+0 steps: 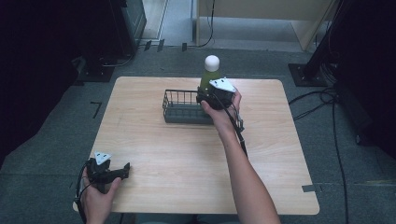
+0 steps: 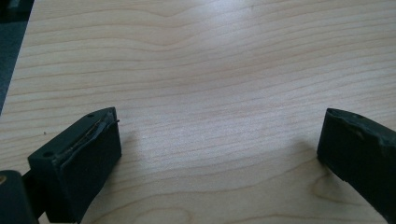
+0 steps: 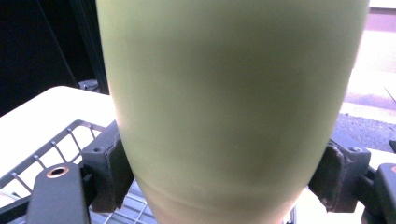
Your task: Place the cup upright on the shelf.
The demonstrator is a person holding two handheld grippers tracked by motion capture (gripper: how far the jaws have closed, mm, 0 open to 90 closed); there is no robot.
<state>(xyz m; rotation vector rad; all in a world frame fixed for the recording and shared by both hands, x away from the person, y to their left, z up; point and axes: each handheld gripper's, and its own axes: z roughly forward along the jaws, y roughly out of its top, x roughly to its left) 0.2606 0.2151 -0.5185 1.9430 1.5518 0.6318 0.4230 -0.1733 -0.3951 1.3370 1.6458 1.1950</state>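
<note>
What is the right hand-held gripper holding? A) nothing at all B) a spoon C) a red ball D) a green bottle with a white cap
D: the right hand-held gripper has its jaws pressed on both sides of the green bottle, which carries a white cap and stands upright at the wire basket.

No readable text, no labels, no brand marks, no numbers or signs on anything visible

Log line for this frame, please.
right gripper: shut on bottle, upright at basket | left gripper: open, nothing between jaws, near table corner
</note>
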